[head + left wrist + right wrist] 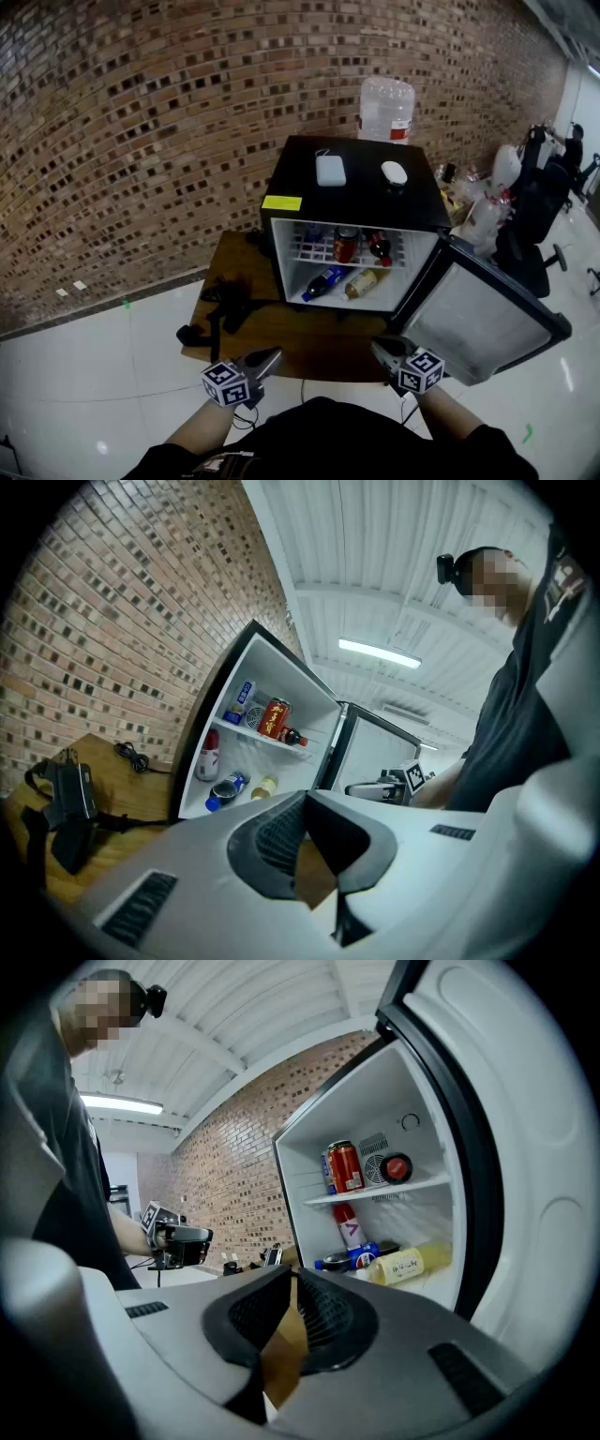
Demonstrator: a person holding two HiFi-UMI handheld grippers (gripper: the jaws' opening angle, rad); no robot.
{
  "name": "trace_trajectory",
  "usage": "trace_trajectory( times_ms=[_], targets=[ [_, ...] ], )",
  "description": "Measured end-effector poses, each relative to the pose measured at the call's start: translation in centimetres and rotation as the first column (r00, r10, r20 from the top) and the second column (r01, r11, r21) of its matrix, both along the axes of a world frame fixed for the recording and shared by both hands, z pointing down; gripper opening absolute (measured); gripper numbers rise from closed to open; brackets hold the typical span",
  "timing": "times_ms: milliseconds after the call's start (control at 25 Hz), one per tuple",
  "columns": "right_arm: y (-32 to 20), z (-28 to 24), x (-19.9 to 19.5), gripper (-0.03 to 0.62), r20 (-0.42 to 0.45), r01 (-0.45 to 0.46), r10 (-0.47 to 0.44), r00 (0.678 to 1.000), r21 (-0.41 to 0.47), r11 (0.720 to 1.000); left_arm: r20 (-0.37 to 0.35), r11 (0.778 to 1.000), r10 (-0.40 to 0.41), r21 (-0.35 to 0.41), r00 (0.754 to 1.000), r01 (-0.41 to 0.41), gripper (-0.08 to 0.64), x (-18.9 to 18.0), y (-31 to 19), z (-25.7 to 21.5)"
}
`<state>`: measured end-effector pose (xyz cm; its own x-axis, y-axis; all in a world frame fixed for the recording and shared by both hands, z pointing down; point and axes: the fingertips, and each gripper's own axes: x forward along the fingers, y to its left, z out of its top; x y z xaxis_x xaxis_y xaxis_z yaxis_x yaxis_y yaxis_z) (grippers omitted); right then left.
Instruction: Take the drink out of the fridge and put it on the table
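A: Fridge [361, 204], black, on the wooden tabletop [309, 342]. Door [478, 323] hangs wide open to the right.

B: Drinks?

A: All inside, none on the tabletop. Upper wire shelf: red can [346, 245] upright, a dark bottle [379, 247] with a red cap lying just beside it on its right. Fridge floor: blue bottle [324, 281] and yellow bottle [365, 282], both lying on their sides, side by side.

B: Left gripper [270, 356]?

A: Low in the head view, near the person's body, over the tabletop's near edge, well apart from the fridge. Its own view shows the jaws closed tip to tip, nothing between them.

B: Right gripper [380, 349]?

A: Same height, by the lower corner of the open door. Jaws together too, empty. Neither gripper touches a drink.

B: Other items?

A: A flat white box [330, 171] and a small white rounded object [395, 173] sit on the fridge top. A large water jug [386, 110] stands behind. A black bag [225, 305] with straps lies on the tabletop, left of the fridge. Brick wall [141, 141] behind it all.
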<state>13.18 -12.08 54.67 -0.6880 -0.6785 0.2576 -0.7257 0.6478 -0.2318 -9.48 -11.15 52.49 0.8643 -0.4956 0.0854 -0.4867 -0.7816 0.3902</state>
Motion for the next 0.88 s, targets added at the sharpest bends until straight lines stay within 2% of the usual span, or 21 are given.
trace_trajectory(
  times_ms=[80,200,360,520,880],
  targets=[
    [-1.7,-1.2,-0.2,0.12,-0.009,-0.006,0.006,1.0,0.029,1.0,0.0,1.0,0.0,0.001,1.0,0.0,-0.006,-0.2,-0.1,-0.1],
    [-5.0,-4.3,-0.4,0.204,-0.007,-0.031,0.032,0.999,0.088,0.996,-0.001,1.0,-0.002,0.004,1.0,0.002,-0.006,-0.4,-0.2,-0.2],
    [-9.8,-9.0,-1.5,0.289,-0.012,-0.053,0.056,0.998,0.172,0.984,-0.005,1.0,-0.013,0.002,1.0,0.013,-0.006,-0.9,-0.1,-0.4],
    [-14.2,-11.7,-2.9,0.373,-0.067,-0.075,0.092,0.993,0.224,0.972,0.001,1.0,-0.026,0.002,1.0,0.026,-0.006,-1.9,0.2,-0.4],
    [-22.5,-12.6,-4.2,0.409,-0.107,-0.167,0.188,0.976,0.181,0.969,0.004,0.997,-0.08,0.006,0.997,0.08,-0.006,-4.7,0.0,-0.8]
  ],
)
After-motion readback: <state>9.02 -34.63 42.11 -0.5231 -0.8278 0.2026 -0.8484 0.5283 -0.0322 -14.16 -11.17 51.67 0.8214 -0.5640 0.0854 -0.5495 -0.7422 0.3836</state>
